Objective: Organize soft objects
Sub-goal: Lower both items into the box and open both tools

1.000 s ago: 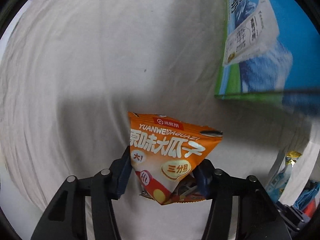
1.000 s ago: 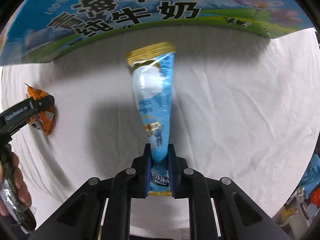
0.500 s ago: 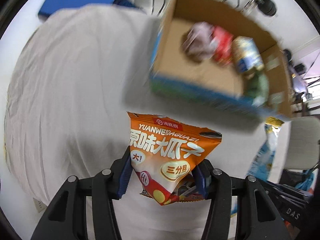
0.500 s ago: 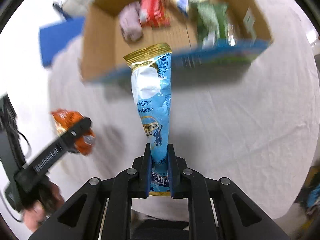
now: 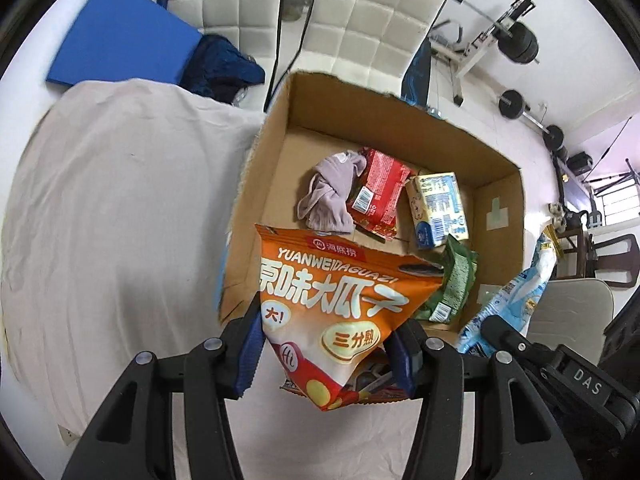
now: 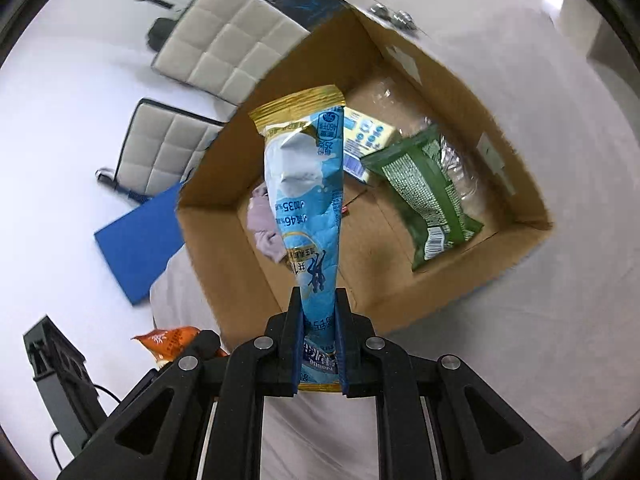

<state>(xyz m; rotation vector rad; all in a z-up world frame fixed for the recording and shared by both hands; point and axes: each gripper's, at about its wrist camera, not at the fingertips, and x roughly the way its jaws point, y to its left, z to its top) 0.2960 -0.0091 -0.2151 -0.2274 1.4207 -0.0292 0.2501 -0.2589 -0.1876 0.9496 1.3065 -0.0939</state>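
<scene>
1. The cardboard box (image 5: 276, 152) fills the middle of the left wrist view. It sits on a table with a pale cloth (image 5: 120, 208). Its top is open, so soft things can drop right in.
2. The orange seed bag (image 5: 336, 304) is in the lower middle of the left view. The left gripper (image 5: 326, 354) squeezes the bag's bottom corner between its blue pads (image 5: 250, 354). The bag hangs above the box's near wall, maybe ready to go in.
3. The long blue pouch (image 6: 308, 200) stands up in the middle of the right view. The right gripper (image 6: 319, 344) pinches its bottom end tight. The gold top points at the box (image 6: 224, 248), so I think it goes in next.
4. The green snack pack (image 6: 428, 200) lies flat on the box floor, at the right of that view.
5. The purple cloth (image 5: 332, 192) is bunched up in the box, just above the orange bag in the left view.
6. The red packet (image 5: 380, 196) rests against the cloth.
7. The small yellow carton (image 5: 438, 208) lies just right of the red packet. These four look already put away.
</scene>
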